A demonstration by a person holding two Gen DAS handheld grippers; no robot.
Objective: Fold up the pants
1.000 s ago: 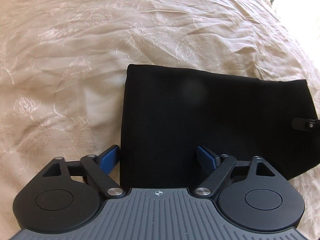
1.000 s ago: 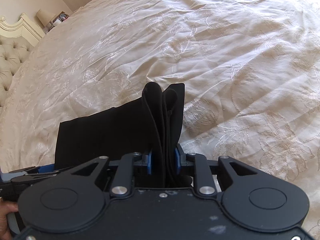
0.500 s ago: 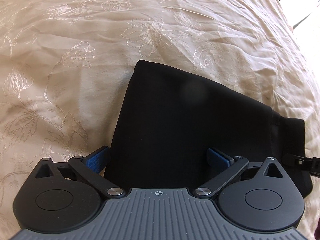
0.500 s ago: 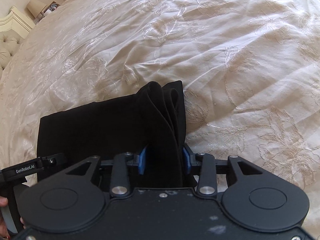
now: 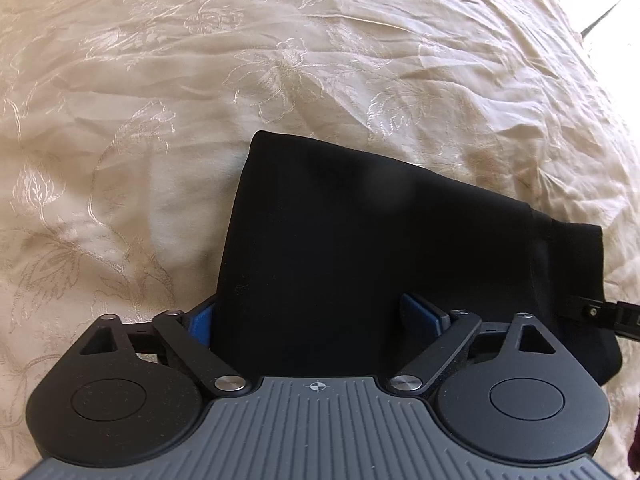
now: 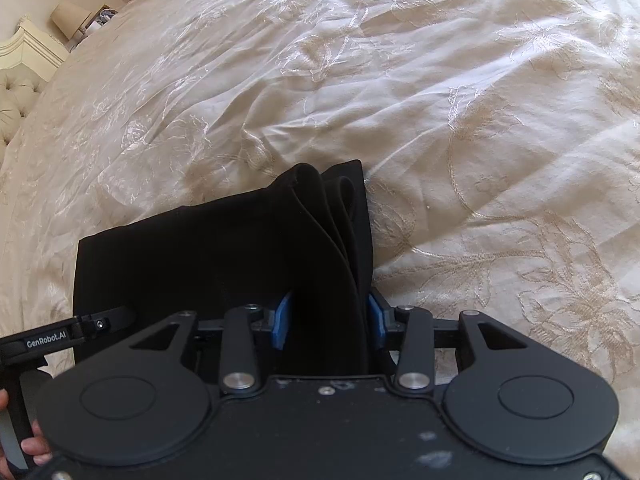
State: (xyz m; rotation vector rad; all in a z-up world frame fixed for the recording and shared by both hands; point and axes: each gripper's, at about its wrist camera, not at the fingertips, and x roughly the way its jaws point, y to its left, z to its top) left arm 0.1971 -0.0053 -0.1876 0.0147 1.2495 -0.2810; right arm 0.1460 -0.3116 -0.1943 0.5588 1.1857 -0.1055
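**Folding pants on the bed: both tools at the near edge**

Looking at where you had things: the black pants (image 5: 360, 248) lay folded into a compact rectangle on the cream embroidered bedspread (image 5: 160, 100), with the stacked open ends bunched up on your right side.

Your left tool (image 5: 316, 320) was spread wide, its blue pads sitting either side of the near edge of the fabric, the left pad (image 5: 202, 322) right at the cloth's side edge. It wasn't pinching anything as far as I could see.

Your right tool (image 6: 328, 322) had its blue pads closer in, with the layered bundle of pants (image 6: 224, 256) standing up between them. The pads (image 6: 282, 326) looked just beside the cloth, but I couldn't tell whether they actually squeezed it.

A tufted headboard (image 6: 16, 96) and a lamp (image 6: 68, 20) showed far off at the top left of the right view.
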